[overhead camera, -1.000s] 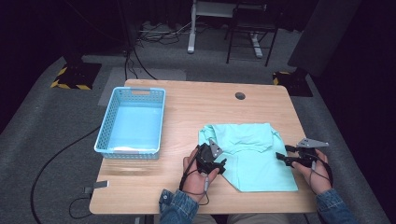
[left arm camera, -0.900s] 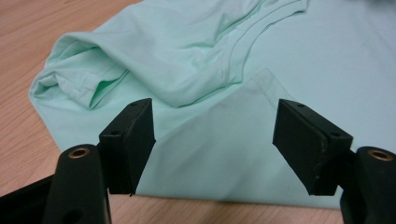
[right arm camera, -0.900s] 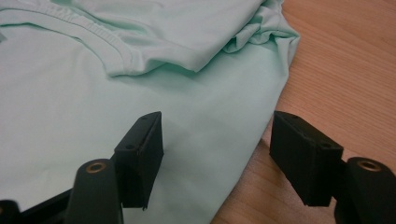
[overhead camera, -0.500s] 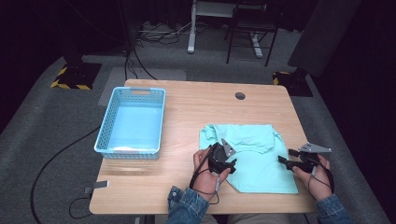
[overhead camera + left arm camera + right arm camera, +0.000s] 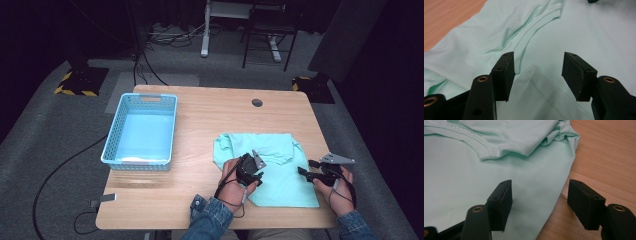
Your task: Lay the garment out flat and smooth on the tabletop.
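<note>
A mint-green shirt point(image 5: 277, 187) lies flat on the near right part of the wooden table point(image 5: 210, 115). My left gripper point(image 5: 256, 174) rests over the shirt's left half, open. In the left gripper view its jaws point(image 5: 537, 75) stand apart over a folded hem corner point(image 5: 536, 85), with the ribbed neckline point(image 5: 536, 27) just beyond. My right gripper point(image 5: 303, 172) is at the shirt's right side, also open. In the right gripper view its jaws point(image 5: 540, 200) straddle the shirt's edge point(image 5: 560, 187), one over cloth, the other over bare wood point(image 5: 604, 157).
A light blue plastic basket point(image 5: 142, 97) stands on the left half of the table. A round cable hole point(image 5: 257, 102) sits near the far edge. Cables, a desk leg and a chair stand on the grey floor beyond the table.
My left gripper has slid to the right, further onto the shirt. The right gripper has shifted slightly toward the near edge and the shirt. The shirt lies as before.
</note>
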